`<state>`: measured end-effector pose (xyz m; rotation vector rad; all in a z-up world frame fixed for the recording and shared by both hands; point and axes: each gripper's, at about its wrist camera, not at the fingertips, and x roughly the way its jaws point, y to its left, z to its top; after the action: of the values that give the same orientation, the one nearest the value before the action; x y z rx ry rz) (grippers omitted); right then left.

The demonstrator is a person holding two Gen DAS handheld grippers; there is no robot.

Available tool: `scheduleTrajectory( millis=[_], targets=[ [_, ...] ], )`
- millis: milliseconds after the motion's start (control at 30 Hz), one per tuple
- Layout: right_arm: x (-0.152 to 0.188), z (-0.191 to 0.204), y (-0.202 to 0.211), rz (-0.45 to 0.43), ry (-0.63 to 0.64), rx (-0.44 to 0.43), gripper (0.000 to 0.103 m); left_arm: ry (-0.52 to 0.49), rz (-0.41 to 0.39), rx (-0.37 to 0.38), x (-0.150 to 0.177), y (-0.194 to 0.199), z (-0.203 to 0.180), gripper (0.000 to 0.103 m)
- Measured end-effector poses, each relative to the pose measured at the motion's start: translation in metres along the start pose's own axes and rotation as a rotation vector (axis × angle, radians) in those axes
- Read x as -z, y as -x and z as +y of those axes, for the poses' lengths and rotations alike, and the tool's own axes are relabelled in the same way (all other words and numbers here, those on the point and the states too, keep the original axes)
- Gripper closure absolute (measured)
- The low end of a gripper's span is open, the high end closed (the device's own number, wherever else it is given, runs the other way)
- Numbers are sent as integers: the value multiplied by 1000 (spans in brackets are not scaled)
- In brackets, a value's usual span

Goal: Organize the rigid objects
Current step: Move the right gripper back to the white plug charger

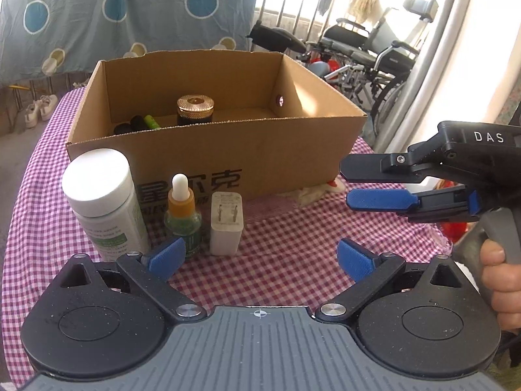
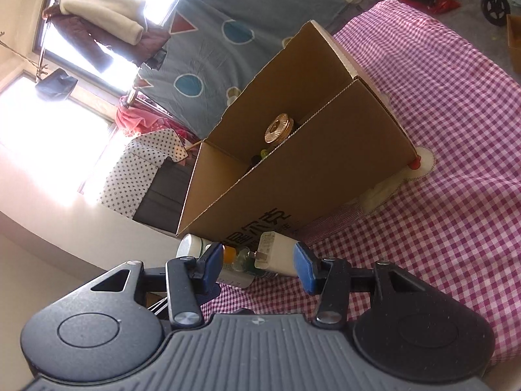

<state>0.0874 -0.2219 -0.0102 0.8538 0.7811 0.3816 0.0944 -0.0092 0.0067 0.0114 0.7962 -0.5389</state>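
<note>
Standing upright, a white charger [image 1: 226, 224] shows two metal prongs.

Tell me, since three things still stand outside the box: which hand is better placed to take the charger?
Probably left: its open tongs face the white charger close ahead, nothing between. The right tongs hang open, off to the side, above the checked cloth.

White bottle [image 1: 101, 195], dropper bottle [image 1: 182, 211], charger [image 1: 226, 224] upright before open cardboard box [image 1: 260, 150].
</note>
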Motion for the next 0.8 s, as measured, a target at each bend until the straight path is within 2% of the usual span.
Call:
scheduleTrajectory(
  millis=[367,500,667,733,800],
  targets=[
    [-1,-7,-14,29,-16,16,52,-59,-2,-7,22,-15,-11,3],
    [-3,-12,-20,26,-26,23,52,-75,-36,-8,27,-17,-13,4],
    [-8,-14,-38,41,-27,26,53,-108,-69,-34,29,-24,-14,13],
    [-10,-14,-47,48,-21,26,54,-109,-63,-42,30,-29,-13,25],
    [-12,-13,-57,60,-15,31,54,-100,-51,-47,31,-34,-9,26]
  ],
)
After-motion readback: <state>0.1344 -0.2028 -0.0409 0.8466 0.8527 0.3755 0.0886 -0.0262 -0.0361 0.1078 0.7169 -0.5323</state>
